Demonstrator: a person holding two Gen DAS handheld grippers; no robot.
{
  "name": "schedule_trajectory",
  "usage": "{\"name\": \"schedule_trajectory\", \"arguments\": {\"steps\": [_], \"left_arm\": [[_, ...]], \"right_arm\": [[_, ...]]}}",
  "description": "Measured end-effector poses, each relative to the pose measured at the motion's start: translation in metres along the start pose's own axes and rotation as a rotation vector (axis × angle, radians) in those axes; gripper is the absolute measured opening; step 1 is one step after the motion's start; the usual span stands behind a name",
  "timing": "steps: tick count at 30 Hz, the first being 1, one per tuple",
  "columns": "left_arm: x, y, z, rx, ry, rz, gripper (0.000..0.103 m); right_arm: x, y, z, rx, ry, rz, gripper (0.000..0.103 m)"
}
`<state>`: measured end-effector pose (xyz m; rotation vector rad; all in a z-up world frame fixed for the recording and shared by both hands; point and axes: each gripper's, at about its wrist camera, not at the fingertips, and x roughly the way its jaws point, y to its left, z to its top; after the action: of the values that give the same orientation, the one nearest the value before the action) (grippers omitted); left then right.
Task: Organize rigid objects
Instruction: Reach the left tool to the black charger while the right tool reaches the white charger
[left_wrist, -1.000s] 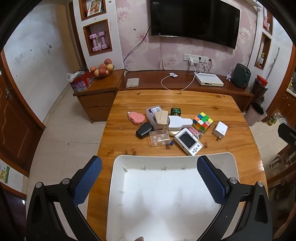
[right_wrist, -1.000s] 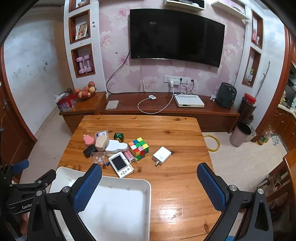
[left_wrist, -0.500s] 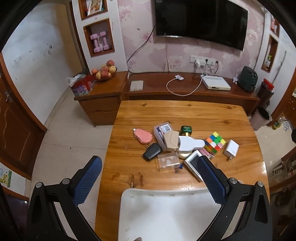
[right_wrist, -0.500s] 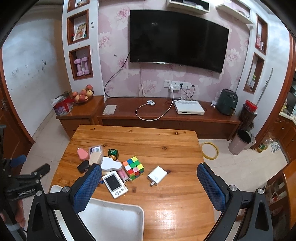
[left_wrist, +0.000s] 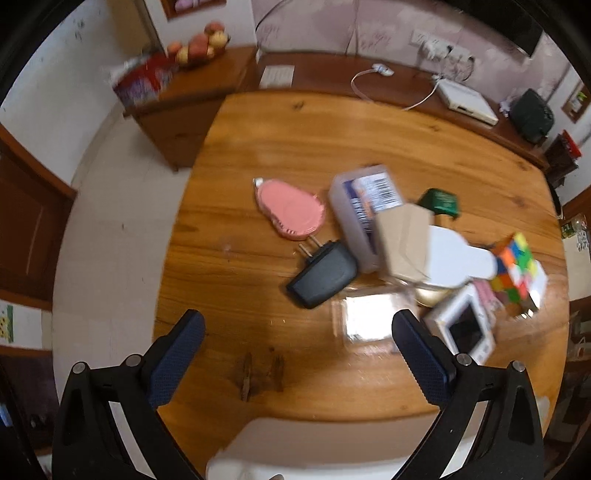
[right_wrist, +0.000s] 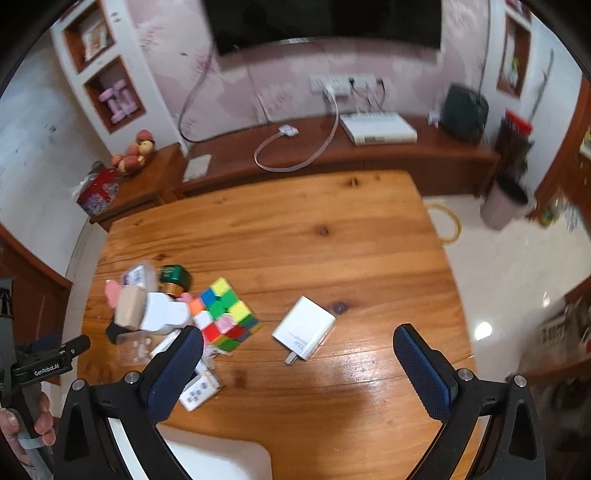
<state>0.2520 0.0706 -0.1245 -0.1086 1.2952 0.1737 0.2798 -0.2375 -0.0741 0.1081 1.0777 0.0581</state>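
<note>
Two handheld grippers hover above a wooden table scattered with small objects; both views are motion-blurred.

In the left wrist view, the left gripper has its blue-padded jaws spread wide, holding nothing. Just beyond it, at 12 o'clock, lies a black plug adapter, prongs pointing away. A pink flat case sits at 11 o'clock of the adapter. At 1 o'clock, a clear plastic box with a barcode label touches a tan cardboard box, which overlaps a white cloud-shaped object. A small green item lies behind them. A clear flat case rests between the jaws' far ends, and a white handheld device with a screen is at 2 o'clock. A Rubik's cube is at the right edge of the cluster. The rim of a white tray shows at 6 o'clock.

In the right wrist view, the right gripper is likewise spread wide and empty. A white charger lies just ahead at 12 o'clock, apart from the cube at 10 o'clock.
</note>
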Motion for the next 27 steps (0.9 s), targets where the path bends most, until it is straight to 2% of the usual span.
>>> {"name": "schedule_trajectory", "arguments": {"steps": [4,9,13,17,18,23,27], "left_arm": [[0.024,0.01,0.013,-0.094,0.057,0.011,0.1],[0.031,0.022,0.019,-0.257,0.067,-0.009,0.099],[0.034,0.028,0.018,-0.368,0.06,0.002,0.099],[0.048,0.036,0.015,-0.478,0.084,-0.004,0.099],[0.053,0.036,0.015,-0.506,0.101,-0.014,0.096],[0.06,0.034,0.018,-0.58,0.132,-0.04,0.095],[0.062,0.016,0.024,-0.563,0.139,-0.053,0.095]], "right_arm": [[0.033,-0.006,0.0,0.032,0.055,0.016,0.1],[0.067,-0.009,0.009,0.081,0.112,-0.006,0.099],[0.095,-0.012,0.014,0.146,0.187,0.011,0.087],[0.113,-0.012,0.012,0.191,0.24,-0.022,0.086],[0.116,-0.011,0.011,0.193,0.25,-0.028,0.086],[0.131,-0.009,0.007,0.204,0.297,-0.052,0.081],[0.138,-0.011,0.002,0.211,0.326,-0.064,0.079]]}}
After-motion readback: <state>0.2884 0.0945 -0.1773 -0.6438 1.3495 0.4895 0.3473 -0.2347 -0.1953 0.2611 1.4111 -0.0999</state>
